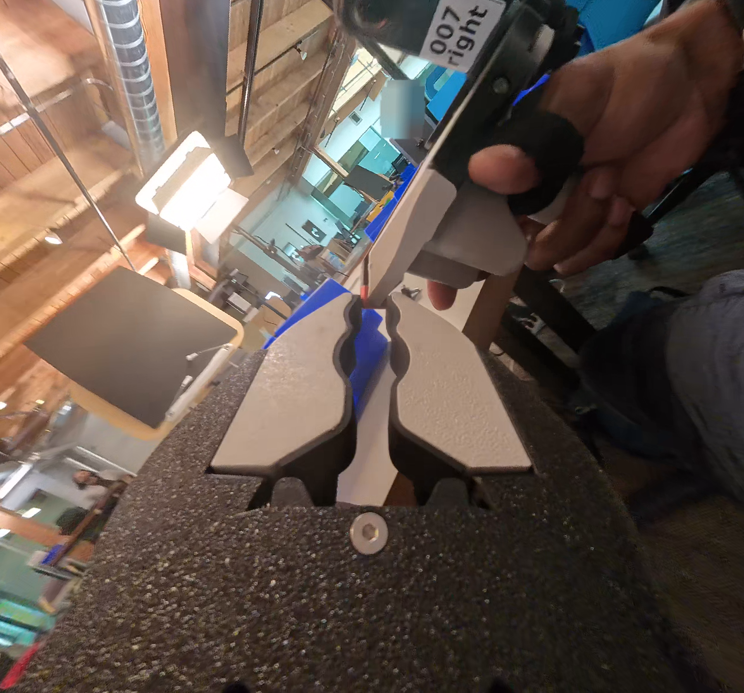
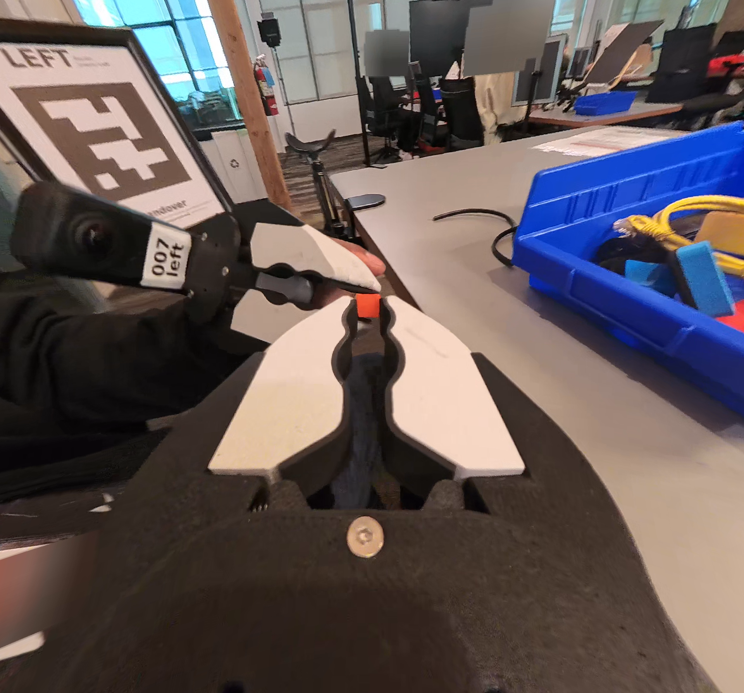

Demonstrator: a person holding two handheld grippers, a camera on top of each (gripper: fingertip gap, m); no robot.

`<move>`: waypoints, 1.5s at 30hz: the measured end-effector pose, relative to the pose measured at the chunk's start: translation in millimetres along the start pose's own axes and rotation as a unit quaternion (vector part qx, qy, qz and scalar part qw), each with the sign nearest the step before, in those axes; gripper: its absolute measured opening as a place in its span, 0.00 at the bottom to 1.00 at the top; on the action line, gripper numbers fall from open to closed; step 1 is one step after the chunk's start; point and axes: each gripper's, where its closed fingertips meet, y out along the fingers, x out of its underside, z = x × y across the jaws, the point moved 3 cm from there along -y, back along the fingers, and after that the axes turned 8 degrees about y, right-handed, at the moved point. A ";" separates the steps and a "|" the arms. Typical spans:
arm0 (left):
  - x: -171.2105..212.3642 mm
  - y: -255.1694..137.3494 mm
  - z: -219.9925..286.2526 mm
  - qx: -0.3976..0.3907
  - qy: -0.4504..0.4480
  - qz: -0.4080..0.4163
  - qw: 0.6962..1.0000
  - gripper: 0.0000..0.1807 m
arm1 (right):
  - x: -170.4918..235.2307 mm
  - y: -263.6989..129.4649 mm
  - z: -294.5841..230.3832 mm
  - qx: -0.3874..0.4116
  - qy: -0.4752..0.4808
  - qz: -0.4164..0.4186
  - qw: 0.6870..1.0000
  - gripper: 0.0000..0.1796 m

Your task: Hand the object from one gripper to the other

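Note:
A small orange-red block [image 2: 368, 306] sits between the fingertips of my right gripper [image 2: 368, 308], which is shut on it above the table's near edge. My left gripper [image 2: 372, 291] comes in from the left, and its upper fingertip [image 2: 364, 277] lies right on top of the block. In the left wrist view my left gripper [image 1: 373, 303] has a narrow gap between its fingers. The tip of the right gripper [image 1: 378, 297] pokes into that gap. Only a sliver of the block [image 1: 363, 293] shows there, against one left fingertip. Whether the left fingers press on the block is hidden.
A blue bin [image 2: 604, 271] holding yellow cables and blue foam pieces stands on the grey table [image 2: 463, 271] to the right. A black cable [image 2: 499, 231] lies beside it. A hand [image 1: 624, 130] holds the right gripper. Chairs and desks stand farther back. Both grippers' tips are close together, under 4 cm apart.

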 end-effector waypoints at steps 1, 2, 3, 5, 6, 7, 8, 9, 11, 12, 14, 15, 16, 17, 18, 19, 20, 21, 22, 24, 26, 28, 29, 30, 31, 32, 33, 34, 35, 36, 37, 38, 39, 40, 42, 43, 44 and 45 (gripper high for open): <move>1.9 0.1 -1.1 0.005 -0.024 -0.001 1.000 0.07 | -1.0 -0.4 1.2 0.013 -0.018 0.004 1.000 0.05; 4.5 0.0 -2.3 0.015 -0.056 -0.001 0.998 0.07 | -2.4 -1.4 2.3 0.026 -0.041 0.010 0.999 0.05; 7.2 -0.2 -3.5 0.030 -0.100 0.000 0.995 0.07 | -3.8 -2.8 3.3 0.039 -0.066 0.016 0.997 0.05; 10.4 -1.4 -7.0 0.072 -0.218 0.013 0.973 0.10 | -6.9 -6.2 4.6 0.066 -0.121 0.032 0.990 0.05; 10.6 -2.0 -9.6 0.096 -0.289 0.024 0.952 0.11 | -8.1 -7.3 3.7 0.072 -0.145 0.038 0.986 0.05; 10.5 -2.6 -13.5 0.116 -0.362 0.036 0.924 0.12 | -9.4 -8.4 2.0 0.076 -0.167 0.044 0.982 0.05; 10.2 -3.3 -17.4 0.134 -0.432 0.050 0.891 0.13 | -11.1 -9.7 -0.2 0.078 -0.188 0.054 0.978 0.06; 9.3 -4.1 -20.4 0.156 -0.497 0.065 0.851 0.14 | -12.3 -10.7 -3.3 0.077 -0.208 0.063 0.973 0.06; 7.9 -5.3 -22.6 0.201 -0.604 0.089 0.766 0.15 | -13.0 -11.8 -8.1 0.076 -0.240 0.074 0.965 0.05; 7.3 -5.5 -20.8 0.225 -0.641 0.095 0.728 0.16 | -12.8 -11.9 -10.3 0.075 -0.253 0.077 0.962 0.05; 3.9 -6.1 -16.9 0.265 -0.696 0.113 0.658 0.16 | -12.0 -11.9 -14.5 0.068 -0.270 0.080 0.957 0.05; 2.6 -5.5 -15.6 0.276 -0.714 0.120 0.632 0.16 | -11.5 -11.8 -16.5 0.064 -0.277 0.082 0.955 0.05; 3.0 -3.6 -13.3 0.280 -0.727 0.118 0.616 0.17 | -11.1 -11.8 -18.5 0.061 -0.283 0.084 0.953 0.06; 2.8 -1.9 -10.7 0.284 -0.733 0.115 0.608 0.17 | -10.6 -11.7 -20.2 0.058 -0.289 0.084 0.952 0.06; 0.7 -1.3 -8.8 0.291 -0.736 0.118 0.600 0.18 | -10.2 -11.3 -21.3 0.058 -0.293 0.084 0.951 0.05; -2.3 -1.1 -7.8 0.299 -0.739 0.123 0.591 0.18 | -9.4 -11.0 -22.6 0.055 -0.298 0.083 0.949 0.05; -5.4 -1.3 -7.6 0.305 -0.741 0.129 0.585 0.18 | -8.9 -10.8 -24.0 0.052 -0.302 0.083 0.948 0.05; -7.9 -1.2 -7.2 0.309 -0.741 0.131 0.582 0.18 | -8.7 -10.8 -25.6 0.049 -0.305 0.085 0.947 0.05; -10.1 -1.3 -7.3 0.312 -0.740 0.133 0.580 0.18 | -8.4 -10.7 -26.7 0.046 -0.307 0.086 0.947 0.05; -14.2 -1.9 -6.3 0.321 -0.739 0.134 0.577 0.17 | -8.0 -10.5 -27.9 0.046 -0.314 0.088 0.944 0.05; -16.6 -1.9 -3.7 0.327 -0.736 0.131 0.577 0.13 | -6.8 -10.0 -27.6 0.047 -0.319 0.088 0.943 0.05; -18.3 -2.6 -3.6 0.328 -0.736 0.137 0.576 0.08 | -5.4 -9.5 -25.4 0.052 -0.321 0.088 0.942 0.06; -17.6 -2.2 -3.4 0.325 -0.735 0.135 0.580 0.08 | -5.1 -9.2 -24.3 0.054 -0.320 0.089 0.942 0.06; -16.5 -1.6 -3.5 0.320 -0.733 0.134 0.585 0.08 | -4.9 -8.7 -23.0 0.057 -0.317 0.090 0.942 0.06; -15.1 -0.9 -3.7 0.314 -0.733 0.133 0.589 0.08 | -4.8 -8.1 -21.5 0.062 -0.314 0.091 0.943 0.06; -13.6 -0.1 -4.1 0.307 -0.734 0.132 0.591 0.08 | -4.7 -7.4 -19.5 0.067 -0.310 0.091 0.944 0.06; -11.3 0.9 -4.5 0.299 -0.734 0.130 0.596 0.07 | -4.3 -6.8 -17.2 0.074 -0.306 0.090 0.945 0.06; -8.1 2.1 -5.4 0.285 -0.732 0.128 0.605 0.07 | -3.8 -6.3 -14.0 0.082 -0.302 0.088 0.946 0.06; -4.9 2.6 -7.4 0.271 -0.730 0.128 0.614 0.07 | -3.1 -6.1 -10.9 0.089 -0.297 0.087 0.947 0.06; -1.0 2.6 -10.5 0.254 -0.730 0.130 0.621 0.07 | -2.2 -6.0 -7.4 0.094 -0.290 0.086 0.948 0.06; 4.4 2.7 -13.5 0.235 -0.727 0.127 0.633 0.07 | -1.6 -6.0 -3.2 0.100 -0.280 0.084 0.951 0.07; 10.9 2.3 -15.9 0.213 -0.718 0.118 0.652 0.06 | -1.5 -6.4 2.0 0.108 -0.266 0.085 0.954 0.07; 18.6 1.9 -18.4 0.187 -0.705 0.108 0.676 0.06 | -1.6 -6.9 8.3 0.118 -0.248 0.086 0.958 0.07; 27.6 1.1 -21.0 0.157 -0.688 0.093 0.702 0.06 | -1.4 -7.5 15.6 0.128 -0.227 0.087 0.961 0.07; 46.9 -1.6 -26.2 0.090 -0.642 0.060 0.759 0.06 | -0.9 -9.8 30.0 0.143 -0.182 0.093 0.968 0.07; 55.7 -4.1 -29.3 0.057 -0.611 0.046 0.788 0.06 | -0.9 -11.3 37.1 0.150 -0.161 0.099 0.970 0.07; 63.7 -7.0 -32.3 0.023 -0.581 0.033 0.813 0.06 | -0.8 -13.0 43.8 0.156 -0.140 0.107 0.972 0.07; 69.6 -10.2 -35.2 -0.005 -0.552 0.025 0.834 0.06 | -0.6 -14.8 50.4 0.161 -0.121 0.116 0.973 0.07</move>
